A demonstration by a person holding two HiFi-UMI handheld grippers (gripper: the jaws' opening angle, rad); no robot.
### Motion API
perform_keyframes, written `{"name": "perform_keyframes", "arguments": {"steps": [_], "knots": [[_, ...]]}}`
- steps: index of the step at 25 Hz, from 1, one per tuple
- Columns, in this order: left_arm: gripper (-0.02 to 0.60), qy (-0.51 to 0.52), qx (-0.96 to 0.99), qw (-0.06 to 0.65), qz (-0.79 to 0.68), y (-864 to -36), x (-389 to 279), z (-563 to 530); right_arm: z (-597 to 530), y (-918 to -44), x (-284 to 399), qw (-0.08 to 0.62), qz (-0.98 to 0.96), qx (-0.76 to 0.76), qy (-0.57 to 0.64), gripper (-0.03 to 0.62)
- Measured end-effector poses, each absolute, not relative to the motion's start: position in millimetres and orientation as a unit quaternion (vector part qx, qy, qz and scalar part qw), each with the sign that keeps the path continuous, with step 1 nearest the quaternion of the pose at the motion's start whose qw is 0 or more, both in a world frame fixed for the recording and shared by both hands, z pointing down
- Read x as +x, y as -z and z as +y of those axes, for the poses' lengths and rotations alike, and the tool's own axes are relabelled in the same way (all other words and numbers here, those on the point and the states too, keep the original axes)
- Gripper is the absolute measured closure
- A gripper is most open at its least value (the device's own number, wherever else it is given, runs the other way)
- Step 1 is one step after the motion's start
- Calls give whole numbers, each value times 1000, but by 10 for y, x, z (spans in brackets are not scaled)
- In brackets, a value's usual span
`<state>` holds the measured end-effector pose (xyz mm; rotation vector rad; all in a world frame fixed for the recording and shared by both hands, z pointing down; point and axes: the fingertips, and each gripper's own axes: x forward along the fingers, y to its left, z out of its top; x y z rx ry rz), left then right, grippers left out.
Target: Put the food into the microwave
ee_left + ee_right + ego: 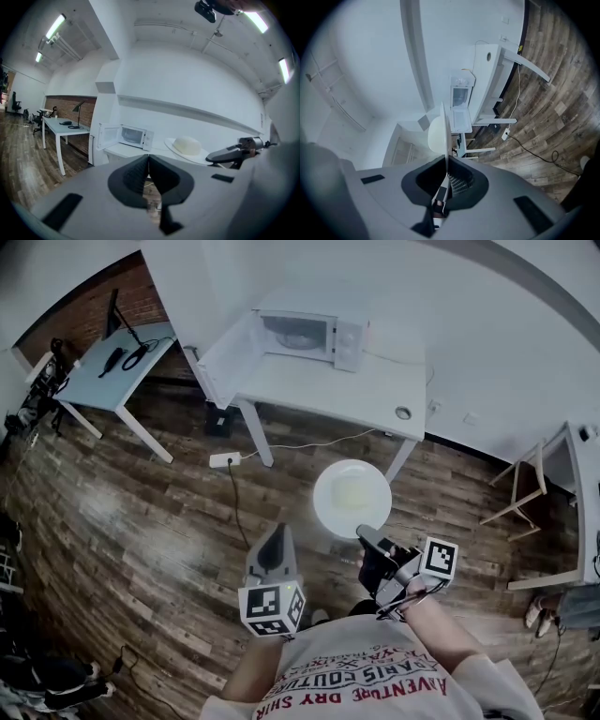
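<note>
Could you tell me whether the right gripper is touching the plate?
Touching. In the right gripper view, the right gripper clamps the rim of the plate.

Both grippers held out ahead of the chest, side by side.
The left gripper (278, 532) points forward, its jaws pressed together with nothing between them. The right gripper (364, 533), rolled onto its side, has its jaws clamped on the rim of a plate (352, 498), with the right forearm (439, 622) bent in behind it.
</note>
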<state>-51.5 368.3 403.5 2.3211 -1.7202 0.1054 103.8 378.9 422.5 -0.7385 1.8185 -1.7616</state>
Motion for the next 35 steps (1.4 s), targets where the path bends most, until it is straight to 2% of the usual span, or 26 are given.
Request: {"name": "perform_keyframes", "arguments": {"steps": [5,14,25,35], "knots": [[575,-42,782,139,-606,-4166,-933,3381,3410,-4297,634,237,662,-259,662,574],[575,-46,759,148,-632,-4329,-1213,2211,2052,-4481,327,215,665,-237,675,574],[575,-27,770,126,-624,-4002,-1088,327,234,-4348,316,198,685,-230,663,574],[575,-46,819,120,-559,-4101,-987,-801,-656,-4485,231,222,659,-273,664,574]]}}
